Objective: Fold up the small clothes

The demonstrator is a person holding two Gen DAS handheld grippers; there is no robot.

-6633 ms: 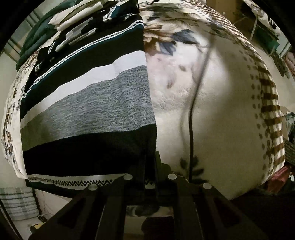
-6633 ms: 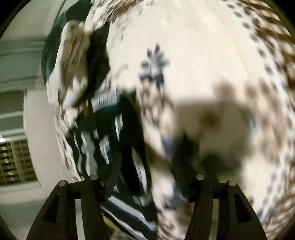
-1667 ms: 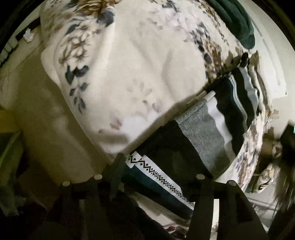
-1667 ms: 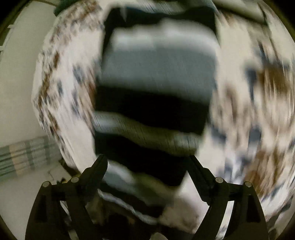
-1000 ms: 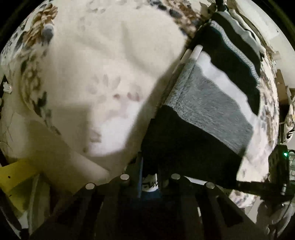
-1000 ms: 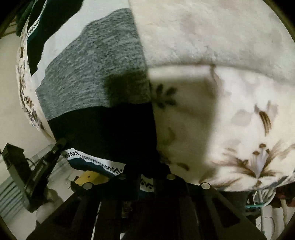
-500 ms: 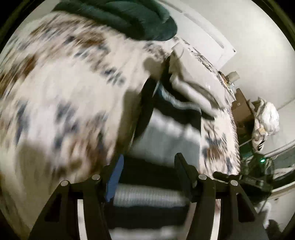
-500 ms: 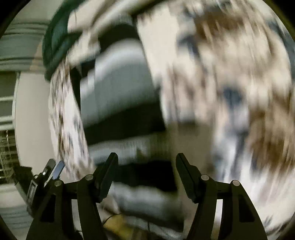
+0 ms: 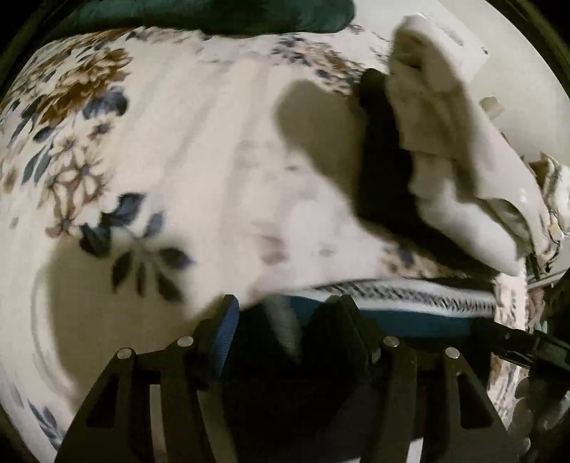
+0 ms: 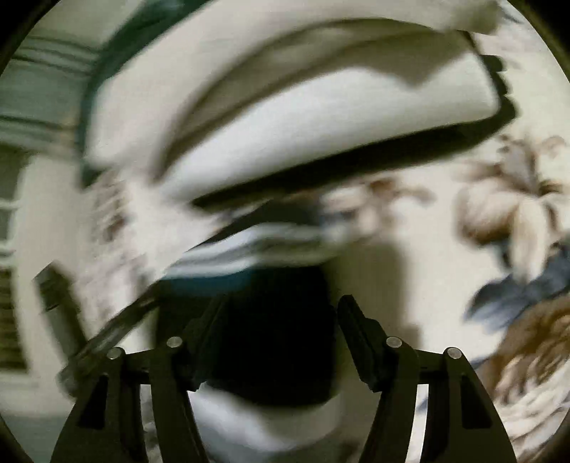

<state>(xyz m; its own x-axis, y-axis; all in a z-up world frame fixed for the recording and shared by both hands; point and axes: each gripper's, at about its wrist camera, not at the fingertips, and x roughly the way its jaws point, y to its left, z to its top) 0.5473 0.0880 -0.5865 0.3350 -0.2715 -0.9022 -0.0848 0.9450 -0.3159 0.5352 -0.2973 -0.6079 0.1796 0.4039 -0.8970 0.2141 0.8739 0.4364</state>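
Here your left gripper stands spread, its fingers apart over the near, dark part of the striped garment; no cloth is pinched between them; the garment's patterned white-and-teal hem runs from the gripper out toward 3 o'clock, lying flat on the floral bedspread. At 1 to 3 o'clock a pile of folded pale clothes sits on a black layer, its near edge close beside the hem; whether they touch you cannot tell through the blur. From 9 to 12 o'clock the bedspread is bare, patterned with blue and brown flowers; a dark green fabric lies along its far edge at 12 o'clock.

In the right wrist view your right gripper is likewise spread, with the dark band of the garment lying between and under the fingers, not clamped; the teal and white hem is smeared at 11 o'clock. The pale pile fills 10 to 1 o'clock; bedspread lies at 2 to 4 o'clock.
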